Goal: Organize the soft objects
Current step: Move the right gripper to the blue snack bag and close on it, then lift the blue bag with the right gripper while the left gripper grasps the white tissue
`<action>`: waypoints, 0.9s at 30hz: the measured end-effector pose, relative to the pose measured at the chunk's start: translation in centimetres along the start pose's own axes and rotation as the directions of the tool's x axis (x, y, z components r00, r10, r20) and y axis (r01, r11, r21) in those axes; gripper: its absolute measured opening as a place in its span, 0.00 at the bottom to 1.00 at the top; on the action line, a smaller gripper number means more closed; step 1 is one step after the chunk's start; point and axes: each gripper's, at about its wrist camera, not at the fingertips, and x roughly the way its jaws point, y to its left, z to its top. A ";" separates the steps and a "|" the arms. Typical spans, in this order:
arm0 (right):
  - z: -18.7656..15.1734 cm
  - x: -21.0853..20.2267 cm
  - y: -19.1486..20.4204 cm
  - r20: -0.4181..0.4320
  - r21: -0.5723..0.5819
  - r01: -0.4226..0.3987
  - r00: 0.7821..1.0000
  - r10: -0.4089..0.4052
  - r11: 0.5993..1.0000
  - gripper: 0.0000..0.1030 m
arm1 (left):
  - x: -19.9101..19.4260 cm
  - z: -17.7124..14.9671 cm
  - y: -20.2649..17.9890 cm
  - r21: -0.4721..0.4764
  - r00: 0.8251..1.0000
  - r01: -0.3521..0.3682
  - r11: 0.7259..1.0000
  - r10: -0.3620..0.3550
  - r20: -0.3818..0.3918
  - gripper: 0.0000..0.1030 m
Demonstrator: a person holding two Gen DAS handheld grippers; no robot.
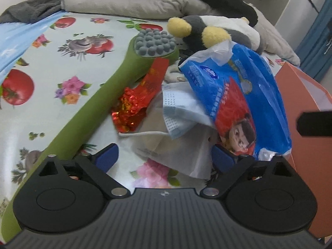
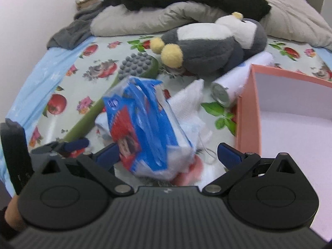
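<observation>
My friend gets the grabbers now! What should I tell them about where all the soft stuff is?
Left gripper: open, holding nothing, low over the face mask and a white wrapper.
Right gripper: open, with the blue tissue pack between its fingers but not pinched yet.
The tissue pack lies on the pile beside the green massage stick. The plush penguin lies further back, near a white roll.
The orange box stands to the right, and the part of it in view is empty.
Done: nothing in the box yet.
Left: probably pack the tissues, mask and penguin into the box.
</observation>
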 end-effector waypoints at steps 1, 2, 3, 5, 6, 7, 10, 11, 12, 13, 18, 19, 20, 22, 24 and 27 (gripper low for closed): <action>0.1 0.3 -0.3 0.005 0.014 -0.035 0.999 0.035 0.999 1.00 | 0.2 0.0 0.0 0.003 1.000 0.008 1.000 -0.008 0.001 0.91; 0.1 0.6 -0.6 0.007 0.028 -0.074 0.997 0.074 0.997 1.00 | 0.4 -0.1 0.2 0.003 1.000 0.020 1.000 -0.020 0.002 0.89; 0.3 1.2 -0.9 0.008 0.044 -0.104 0.995 0.104 0.994 0.99 | 0.7 -0.1 0.3 0.000 0.999 0.034 0.999 -0.034 -0.001 0.87; 0.5 2.2 -1.2 0.007 0.062 -0.117 0.993 0.117 0.991 0.95 | 1.1 -0.2 0.6 -0.007 0.998 0.055 0.998 -0.055 0.005 0.85; 0.5 2.7 -1.2 0.007 0.063 -0.115 0.993 0.115 0.991 0.92 | 1.3 -0.2 0.6 -0.004 0.998 0.063 0.998 -0.063 0.009 0.84; 0.6 3.3 -1.3 0.002 0.066 -0.120 0.993 0.120 0.991 0.84 | 1.4 -0.2 0.7 0.000 0.997 0.071 0.997 -0.071 0.011 0.84; 0.4 5.0 -1.3 -0.036 0.077 -0.141 0.989 0.144 0.987 0.64 | 2.1 -0.3 0.8 0.008 0.996 0.092 0.996 -0.092 0.023 0.84; 0.3 5.4 -1.3 -0.042 0.076 -0.142 0.988 0.146 0.987 0.63 | 2.3 -0.3 0.8 0.012 0.995 0.099 0.995 -0.099 0.030 0.84; 0.1 5.9 -1.2 -0.049 0.078 -0.145 0.988 0.149 0.986 0.56 | 2.3 -0.3 0.8 0.017 0.994 0.103 0.995 -0.103 0.039 0.82; -0.1 6.2 -1.2 -0.057 0.083 -0.155 0.985 0.160 0.984 0.47 | 2.4 -0.3 0.8 0.020 0.993 0.106 0.994 -0.107 0.043 0.79; -1.0 6.3 -1.0 -0.066 0.102 -0.173 0.981 0.181 0.980 0.15 | 2.4 -0.3 0.6 0.019 0.992 0.117 0.993 -0.118 0.054 0.54; -1.1 6.0 -1.0 -0.059 0.099 -0.168 0.983 0.174 0.981 0.10 | 2.3 -0.4 0.5 0.016 0.992 0.116 0.993 -0.116 0.056 0.51; -1.2 5.7 -1.0 -0.049 0.100 -0.162 0.985 0.167 0.982 0.10 | 2.2 -0.5 0.5 0.013 0.991 0.115 0.993 -0.115 0.061 0.44; -1.4 5.2 -1.3 -0.036 0.111 -0.162 0.985 0.166 0.981 0.08 | 1.8 -0.6 0.4 0.003 0.991 0.117 0.993 -0.117 0.059 0.37; -1.6 4.8 -1.6 -0.031 0.126 -0.172 0.984 0.178 0.977 0.08 | 1.2 -0.9 0.4 -0.005 0.992 0.115 0.993 -0.115 0.060 0.33; -2.2 3.9 -1.5 -0.020 0.128 -0.180 0.983 0.184 0.975 0.06 | -0.1 -1.5 0.5 -0.025 0.992 0.116 0.993 -0.115 0.058 0.32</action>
